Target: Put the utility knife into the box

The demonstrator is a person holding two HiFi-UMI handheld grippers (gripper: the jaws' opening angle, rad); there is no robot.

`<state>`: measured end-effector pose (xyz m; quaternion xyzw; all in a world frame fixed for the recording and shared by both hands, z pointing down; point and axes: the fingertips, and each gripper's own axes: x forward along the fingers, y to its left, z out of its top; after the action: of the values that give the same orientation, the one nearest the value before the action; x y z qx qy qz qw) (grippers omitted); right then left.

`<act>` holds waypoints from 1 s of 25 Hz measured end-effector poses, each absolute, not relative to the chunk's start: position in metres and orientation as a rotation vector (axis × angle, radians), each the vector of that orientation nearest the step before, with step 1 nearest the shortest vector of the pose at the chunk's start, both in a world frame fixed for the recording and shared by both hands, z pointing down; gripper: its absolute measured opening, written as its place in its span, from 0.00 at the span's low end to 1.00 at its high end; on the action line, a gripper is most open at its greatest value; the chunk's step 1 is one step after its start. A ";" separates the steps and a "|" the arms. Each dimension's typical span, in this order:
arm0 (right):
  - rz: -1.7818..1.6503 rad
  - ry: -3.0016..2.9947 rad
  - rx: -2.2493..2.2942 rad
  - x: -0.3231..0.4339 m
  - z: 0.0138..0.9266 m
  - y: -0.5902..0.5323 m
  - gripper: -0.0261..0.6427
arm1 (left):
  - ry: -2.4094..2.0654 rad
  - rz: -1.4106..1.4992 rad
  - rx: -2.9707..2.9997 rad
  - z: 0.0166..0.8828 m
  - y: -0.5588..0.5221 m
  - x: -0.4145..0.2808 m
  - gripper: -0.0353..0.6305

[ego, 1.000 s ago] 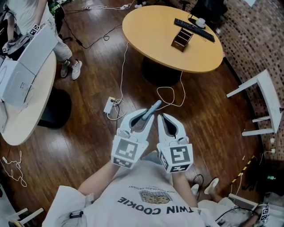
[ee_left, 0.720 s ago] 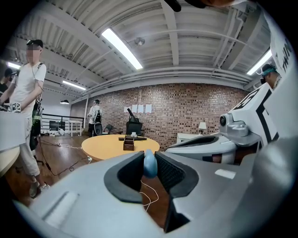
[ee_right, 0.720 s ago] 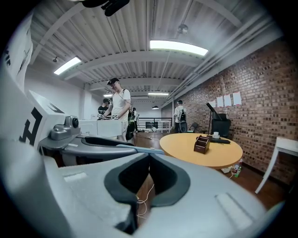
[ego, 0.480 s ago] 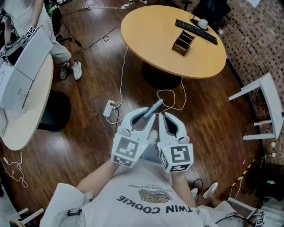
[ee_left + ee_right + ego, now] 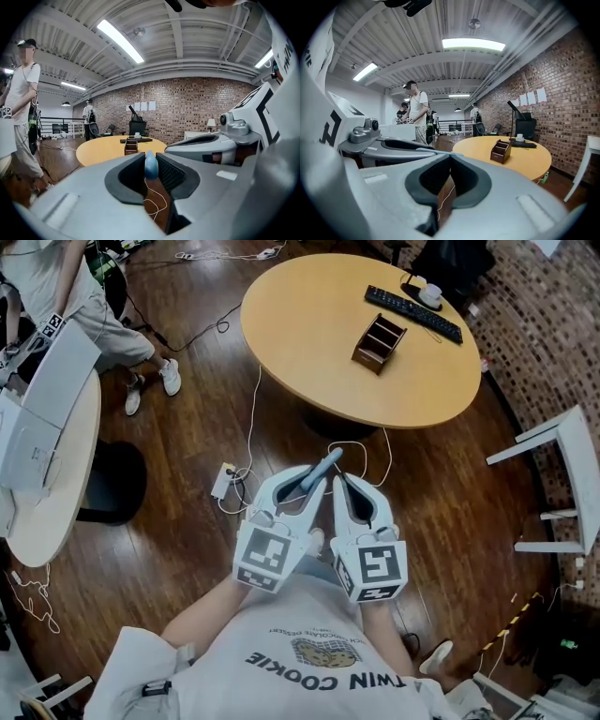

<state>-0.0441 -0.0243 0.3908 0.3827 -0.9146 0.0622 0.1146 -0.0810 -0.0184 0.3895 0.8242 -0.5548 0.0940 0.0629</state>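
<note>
**A:** Where's the utility knife right now?

**B:** It's clamped in the left gripper. The jaws press on the blue-grey body from both sides. The knife's end pokes out past the jaw tips, pointing toward 1 o'clock in the head view.

**A:** And the right gripper?

**B:** Clenched on nothing. In its own view the jaw tips meet, and only the wood floor shows through the gap behind them. It sits just beside the left one, at its 3 o'clock. Both are held out in front of the person's chest, above the floor.

**A:** Where's the box?

**B:** It's on the round table, at about 1 o'clock from the grippers and well apart from them. It's dark brown, open on top, with dividers making compartments. I can't tell whether anything lies inside.

**A:** Anything else on that table?

**B:** A black keyboard lies at the box's 1 o'clock, near the far edge. A white cup stands just beyond it.

**A:** And on the floor?

**B:** A white cable loops at 12 o'clock from the jaw tips, and a white power strip lies at their 9 o'clock. Another person stands off at 10 o'clock, beside a pale table.
</note>
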 end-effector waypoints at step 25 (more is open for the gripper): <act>0.198 -2.695 1.172 0.021 0.390 -0.158 0.04 | -1.679 0.335 2.543 0.382 -0.156 -0.015 0.17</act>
<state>0.0206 -0.1583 0.3898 0.3961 -0.9105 0.0669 0.0977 -0.0145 -0.1565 0.3821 0.8289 -0.5473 0.1093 0.0381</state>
